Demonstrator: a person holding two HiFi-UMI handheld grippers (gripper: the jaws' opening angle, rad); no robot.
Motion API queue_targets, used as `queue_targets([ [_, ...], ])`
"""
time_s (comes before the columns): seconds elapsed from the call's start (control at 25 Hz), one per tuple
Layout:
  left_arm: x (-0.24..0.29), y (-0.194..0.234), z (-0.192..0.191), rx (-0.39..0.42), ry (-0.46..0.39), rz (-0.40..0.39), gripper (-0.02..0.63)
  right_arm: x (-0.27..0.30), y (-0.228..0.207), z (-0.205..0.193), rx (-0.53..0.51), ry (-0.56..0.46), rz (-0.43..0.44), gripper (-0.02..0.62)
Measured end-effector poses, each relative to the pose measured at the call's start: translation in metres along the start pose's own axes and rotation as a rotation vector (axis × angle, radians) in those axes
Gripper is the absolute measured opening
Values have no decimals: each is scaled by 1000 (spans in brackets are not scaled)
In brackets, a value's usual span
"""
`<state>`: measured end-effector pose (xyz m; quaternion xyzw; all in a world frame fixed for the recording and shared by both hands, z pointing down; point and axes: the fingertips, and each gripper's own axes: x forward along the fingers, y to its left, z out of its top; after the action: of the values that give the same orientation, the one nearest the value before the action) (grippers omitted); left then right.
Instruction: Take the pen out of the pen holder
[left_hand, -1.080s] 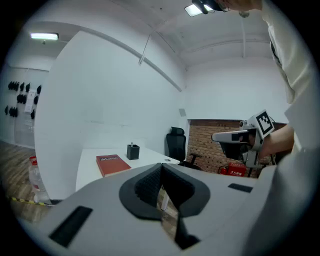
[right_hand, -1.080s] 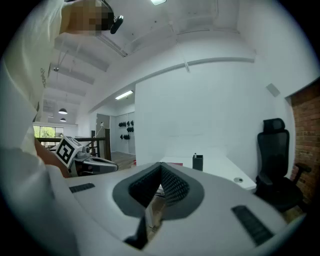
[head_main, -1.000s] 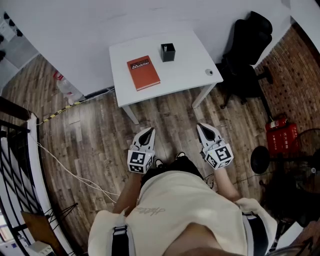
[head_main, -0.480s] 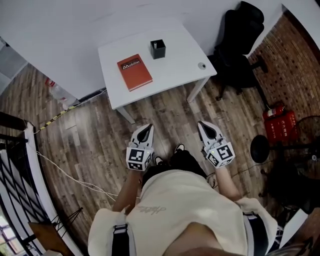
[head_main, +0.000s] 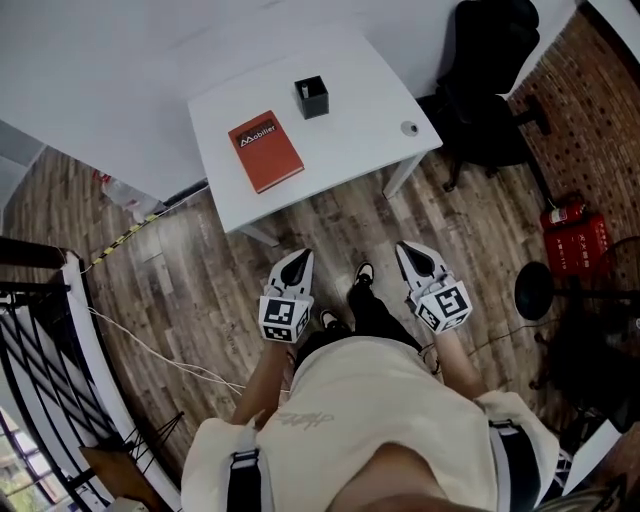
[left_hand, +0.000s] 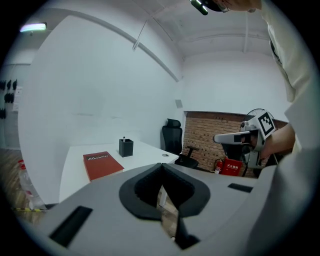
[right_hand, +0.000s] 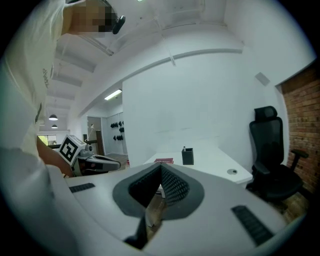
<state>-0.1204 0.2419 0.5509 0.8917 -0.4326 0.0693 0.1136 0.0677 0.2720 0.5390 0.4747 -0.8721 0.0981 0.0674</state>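
A black pen holder (head_main: 311, 97) stands toward the back of a white table (head_main: 340, 150), and a pen tip (left_hand: 124, 138) pokes out of its top. The holder also shows in the left gripper view (left_hand: 126, 147) and in the right gripper view (right_hand: 187, 157). Both grippers hover over the wooden floor, well short of the table. My left gripper (head_main: 300, 257) is shut and holds nothing. My right gripper (head_main: 405, 248) is likewise shut with nothing in it. Both point toward the table.
A red book (head_main: 265, 150) lies left of the holder, and a small round object (head_main: 408, 128) sits near the table's right edge. A black office chair (head_main: 490, 80) stands to the right. A fire extinguisher (head_main: 575, 235) and a black railing (head_main: 30, 330) flank the floor.
The person has stepped toward the table, which now sits lower and larger in the head view. Both grippers moved forward with the body and stayed shut.
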Motion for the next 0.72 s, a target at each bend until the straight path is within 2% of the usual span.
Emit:
queue_targets([
  [0.4,85,34,51,77,1,41,18,92,-67,49,-26,-98,108,8],
  [0.6,113,48,56,56,17,91,18,117,-87,55,-79,-69,159,8],
  [0.72,123,56,55,36,28,121,18,132,-92,58,-78,-68,205,8],
])
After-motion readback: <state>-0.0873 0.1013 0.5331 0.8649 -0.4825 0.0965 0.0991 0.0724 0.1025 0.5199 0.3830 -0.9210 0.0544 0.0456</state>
